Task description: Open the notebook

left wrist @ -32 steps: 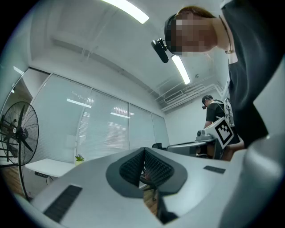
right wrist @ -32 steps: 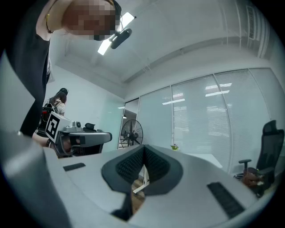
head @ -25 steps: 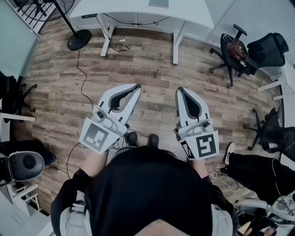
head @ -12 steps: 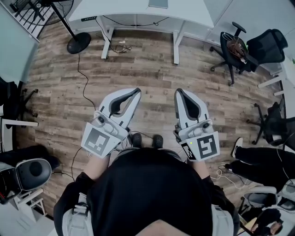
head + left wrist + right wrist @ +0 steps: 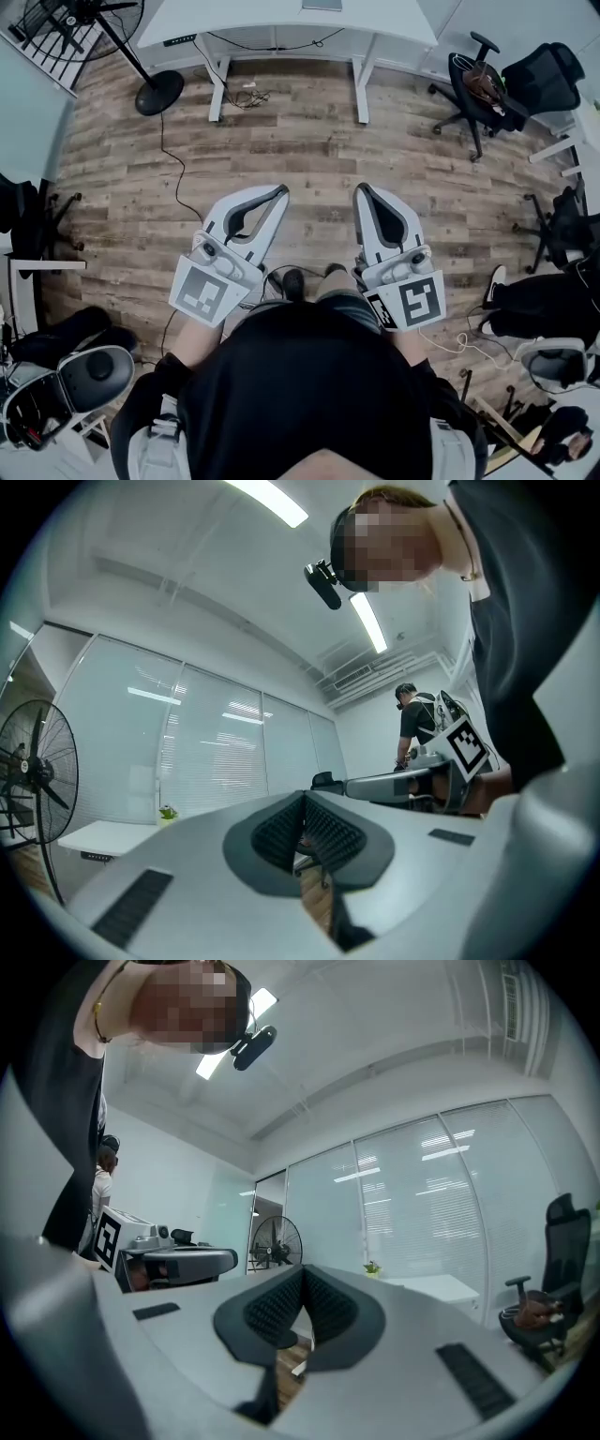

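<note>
You stand on a wood-plank floor [image 5: 309, 141]; a white worktop [image 5: 281, 26] ahead, a fan [image 5: 159, 92] left, black chairs [image 5: 483, 89] right.

Left gripper [image 5: 278, 191] and right gripper [image 5: 361, 188] — jaws together, empty.

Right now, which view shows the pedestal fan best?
Left gripper view: the pedestal fan stands large at the left, cage and blades clear. Head view gives its base and pole from above, cage cropped. Right gripper view shows it small and far.
</note>
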`<action>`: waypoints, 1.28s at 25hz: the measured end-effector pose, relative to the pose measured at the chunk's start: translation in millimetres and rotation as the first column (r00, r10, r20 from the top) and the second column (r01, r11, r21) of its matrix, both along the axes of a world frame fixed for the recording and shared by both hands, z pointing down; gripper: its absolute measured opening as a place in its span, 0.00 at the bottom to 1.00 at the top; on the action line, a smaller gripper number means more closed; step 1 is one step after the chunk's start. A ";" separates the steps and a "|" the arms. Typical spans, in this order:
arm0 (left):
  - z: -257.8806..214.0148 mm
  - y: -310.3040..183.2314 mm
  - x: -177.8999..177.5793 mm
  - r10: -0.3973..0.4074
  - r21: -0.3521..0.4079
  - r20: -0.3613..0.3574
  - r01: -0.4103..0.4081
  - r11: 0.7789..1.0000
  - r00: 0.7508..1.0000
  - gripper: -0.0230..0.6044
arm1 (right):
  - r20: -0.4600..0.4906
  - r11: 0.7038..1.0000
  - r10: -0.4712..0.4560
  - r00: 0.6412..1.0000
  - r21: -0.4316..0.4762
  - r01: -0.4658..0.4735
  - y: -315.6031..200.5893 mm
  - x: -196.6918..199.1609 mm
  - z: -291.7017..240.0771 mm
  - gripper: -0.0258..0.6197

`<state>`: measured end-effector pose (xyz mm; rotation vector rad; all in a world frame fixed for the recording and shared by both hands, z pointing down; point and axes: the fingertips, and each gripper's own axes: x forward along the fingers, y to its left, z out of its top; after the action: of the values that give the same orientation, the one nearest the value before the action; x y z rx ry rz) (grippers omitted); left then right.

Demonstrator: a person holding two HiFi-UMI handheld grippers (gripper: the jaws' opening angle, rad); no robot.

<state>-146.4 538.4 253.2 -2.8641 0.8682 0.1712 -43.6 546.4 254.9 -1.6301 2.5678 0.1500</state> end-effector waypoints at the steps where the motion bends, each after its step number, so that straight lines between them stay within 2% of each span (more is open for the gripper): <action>1: 1.8 -2.0 -1.8 0.002 -0.001 0.002 -0.002 1.000 1.000 0.06 | 0.000 1.000 0.002 1.000 -0.005 -0.002 -1.0 -2.2 1.5 0.05; 12: 1.3 -30.9 -4.1 -0.010 -0.017 -0.031 0.010 1.000 0.999 0.06 | -0.001 1.000 -0.003 1.000 -0.006 0.003 -28.7 0.7 0.0 0.05; 19: 0.5 -57.7 12.8 -0.030 -0.005 -0.029 0.030 1.000 0.999 0.06 | 0.004 1.000 -0.020 1.000 0.003 0.020 -59.9 19.7 -1.1 0.05; 32: -5.8 -161.8 63.0 -0.054 0.008 -0.025 0.054 0.999 0.998 0.06 | 0.007 0.998 -0.062 0.998 0.006 0.062 -165.3 61.5 -3.7 0.05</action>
<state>-83.3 376.7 247.3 -2.8327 0.9460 0.2037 17.9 381.1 251.2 -1.5436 2.6072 0.1459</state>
